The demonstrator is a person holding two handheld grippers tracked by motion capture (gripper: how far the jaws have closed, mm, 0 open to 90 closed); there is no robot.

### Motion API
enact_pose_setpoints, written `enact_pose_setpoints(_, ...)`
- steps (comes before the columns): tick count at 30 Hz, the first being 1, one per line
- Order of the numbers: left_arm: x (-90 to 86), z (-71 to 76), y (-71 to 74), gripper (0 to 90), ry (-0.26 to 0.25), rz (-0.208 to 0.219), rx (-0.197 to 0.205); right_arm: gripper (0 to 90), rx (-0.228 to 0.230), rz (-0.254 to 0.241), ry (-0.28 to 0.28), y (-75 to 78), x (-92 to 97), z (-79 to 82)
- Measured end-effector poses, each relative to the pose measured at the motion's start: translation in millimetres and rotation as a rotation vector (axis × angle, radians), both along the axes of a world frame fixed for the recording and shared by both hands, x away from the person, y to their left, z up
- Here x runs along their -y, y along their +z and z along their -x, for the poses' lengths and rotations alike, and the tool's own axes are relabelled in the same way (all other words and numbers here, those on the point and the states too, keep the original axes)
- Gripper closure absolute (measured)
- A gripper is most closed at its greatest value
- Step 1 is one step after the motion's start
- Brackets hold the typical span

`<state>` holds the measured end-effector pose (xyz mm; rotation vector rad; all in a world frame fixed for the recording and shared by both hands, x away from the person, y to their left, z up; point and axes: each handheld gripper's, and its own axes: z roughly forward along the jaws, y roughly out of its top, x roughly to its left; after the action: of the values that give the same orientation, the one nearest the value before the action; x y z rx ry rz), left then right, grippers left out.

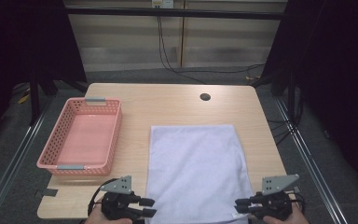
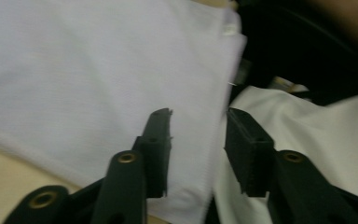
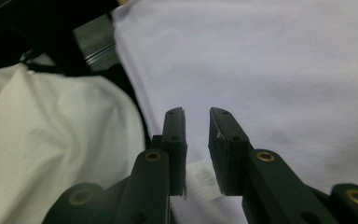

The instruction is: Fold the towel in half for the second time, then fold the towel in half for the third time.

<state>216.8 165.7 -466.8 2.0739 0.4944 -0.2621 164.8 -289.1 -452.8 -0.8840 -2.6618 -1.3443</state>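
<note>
Jaws of both grippers stand apart, pressing on nothing. On the left gripper (image 2: 196, 140) the gap is wide, and the near hem of the pale lilac towel (image 1: 197, 168) runs up through it without either pad touching the cloth. On the right gripper (image 3: 197, 149) the gap is narrower; the towel's corner lies under it, and a small white sewn-in label (image 3: 204, 179) shows between the black jaws. That label carries faint grey print, too blurred to read. A second small white tab (image 2: 229, 29) sits at the towel's far corner in the left gripper view, also unreadable.

From the high view the towel lies flat and smooth on the wooden table (image 1: 177, 105), its near edge reaching the table's front edge. The left gripper (image 1: 145, 207) is at the towel's near left corner, jaws pointing in toward the cloth; the right gripper (image 1: 242, 206) is at the near right corner, likewise pointing inward. A pink slotted basket (image 1: 63, 140) stands well to the left of the towel, apart from it. Beyond the towel's far edge a round cable hole (image 1: 205, 97) is set in the tabletop. White clothing (image 3: 51, 154) of the person shows just off the towel's near edge in both gripper views.
</note>
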Motion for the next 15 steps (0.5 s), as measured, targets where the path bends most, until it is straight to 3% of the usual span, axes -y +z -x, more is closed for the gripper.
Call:
enact_pose_setpoints(3, 10.8, -25.9, -2.9, 61.6, 0.099, -0.029, -0.003, 72.5, 0.024, -0.011, -0.085, -0.2, 5.0, -22.7)
enact_pose_setpoints(4, 16.7, -36.0, -4.8, 63.2, 0.099, -0.031, -0.018, 71.1, 0.032, -0.011, -0.112, -1.1, 6.4, -32.9)
enact_pose_setpoints(7, 35.0, -63.0, -7.9, 62.3, 0.125, -0.093, 0.024, 71.0, 0.037, 0.01, -0.15, -5.2, 8.8, -66.8)
enact_pose_setpoints(11, 49.9, -96.7, -17.0, 62.4, 0.202, -0.123, 0.032, 65.9, 0.048, 0.046, -0.228, -16.8, 6.6, -111.7)
enact_pose_setpoints(15, 51.8, -114.7, -31.8, 62.7, 0.256, -0.178, 0.033, 63.7, 0.034, 0.101, -0.266, -33.1, 0.7, -139.9)
